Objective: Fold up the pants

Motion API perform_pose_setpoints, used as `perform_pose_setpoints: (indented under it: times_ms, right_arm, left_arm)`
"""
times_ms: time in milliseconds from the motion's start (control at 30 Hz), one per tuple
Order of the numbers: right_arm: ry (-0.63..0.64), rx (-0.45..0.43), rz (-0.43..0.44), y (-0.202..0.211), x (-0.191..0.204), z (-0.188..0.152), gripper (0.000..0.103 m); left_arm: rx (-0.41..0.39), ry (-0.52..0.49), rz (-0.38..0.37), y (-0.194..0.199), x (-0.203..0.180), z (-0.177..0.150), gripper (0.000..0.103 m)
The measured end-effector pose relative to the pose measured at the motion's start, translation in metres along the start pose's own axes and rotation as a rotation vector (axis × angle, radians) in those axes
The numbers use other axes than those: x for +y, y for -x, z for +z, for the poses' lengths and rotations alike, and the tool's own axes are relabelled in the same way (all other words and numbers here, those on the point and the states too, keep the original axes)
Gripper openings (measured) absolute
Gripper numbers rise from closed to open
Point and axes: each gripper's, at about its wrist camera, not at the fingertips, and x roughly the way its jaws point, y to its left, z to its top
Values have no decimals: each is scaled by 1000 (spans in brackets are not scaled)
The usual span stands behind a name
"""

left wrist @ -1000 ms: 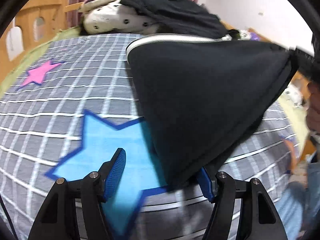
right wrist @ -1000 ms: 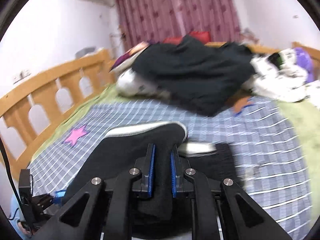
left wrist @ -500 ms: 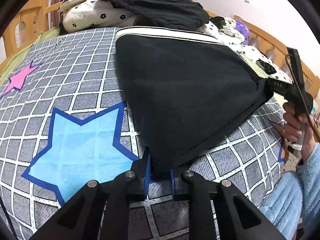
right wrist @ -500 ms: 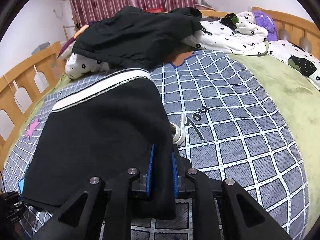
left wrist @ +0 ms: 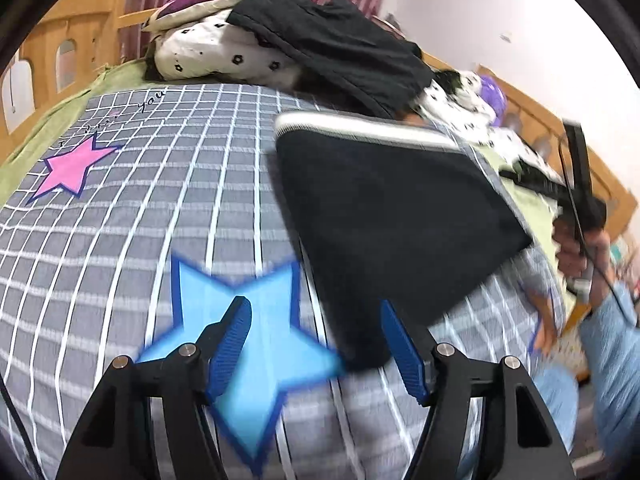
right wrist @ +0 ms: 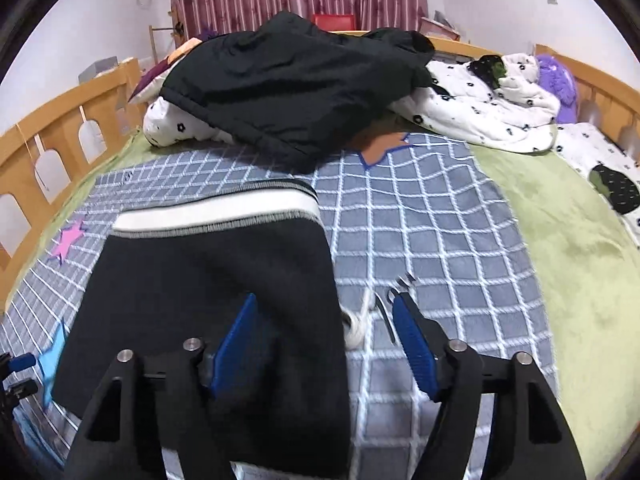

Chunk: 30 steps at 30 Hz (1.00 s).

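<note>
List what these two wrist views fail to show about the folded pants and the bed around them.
- Pants, right wrist view: near hem hidden behind the right gripper; layers underneath covered by the top layer.
- Pants, left wrist view: edges smeared by motion blur.
- White item beside the pants, right wrist view: blurred and partly under the fabric, so unidentifiable.
- Pillow, left wrist view: mostly buried under a black garment.

Bed (right wrist: 568,240), checked star blanket (right wrist: 440,232); on it folded black pants (right wrist: 208,280), black jacket (right wrist: 288,92).
</note>
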Motion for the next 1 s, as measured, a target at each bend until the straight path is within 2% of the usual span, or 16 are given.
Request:
perform_pose_setpoints:
  times_ms: [167,267,333,400,467,533,600,633,667,700,733,767,800,867,933,1000]
  right_arm:
    - [-49,78,33,-46,-2,23,70]
    - [-59,187,95,-77,-4,24,67]
    - [-32,214,99,-90,-6,21,68]
    - [-39,202,123,-94,-11,21,69]
    - [-36,203,132,-100,-11,21,68]
    - [-39,203,147,-108,-11,21,68]
    - [-75,231,199,-119,-14,22,68]
    - [-87,236,209,-121,-14,23,68]
    - [-98,239,222,-122,-15,22,66]
    - [-103,236,251,-121,-13,21,52]
    - [-113,226,257,-116,-13,21,51]
    - [-111,215,243,-113,-10,22,46]
    - [-106,196,216,-105,-8,23,31]
    - [-170,165,200,-89,-10,26,18]
    - [-266,148,231,-72,-11,29,14]
    - [-297,119,248,-49,4,34,14]
  left_arm:
    - [17,84,-42,-51,10,53,65]
    - [77,89,-44,-92,11,69,65]
    - [125,95,-35,-118,14,71,64]
    - [164,124,-106,-139,21,72,64]
    - [151,133,-150,-150,24,73,64]
    - [136,113,-159,-157,21,74,52]
    - [128,141,-152,-160,19,75,47]
    - [129,154,-154,-158,18,76,38]
    - [128,153,-156,-156,17,78,31]
    - [121,142,-154,-151,16,82,24]
    - [119,130,-154,-147,14,88,20]
    - [115,128,-166,-141,14,93,19]
    - [111,134,-183,-138,17,97,18]
    - [127,163,-235,-128,24,108,17]
    - [120,189,-293,-113,34,119,14]
    - [75,137,-276,-90,38,129,11]
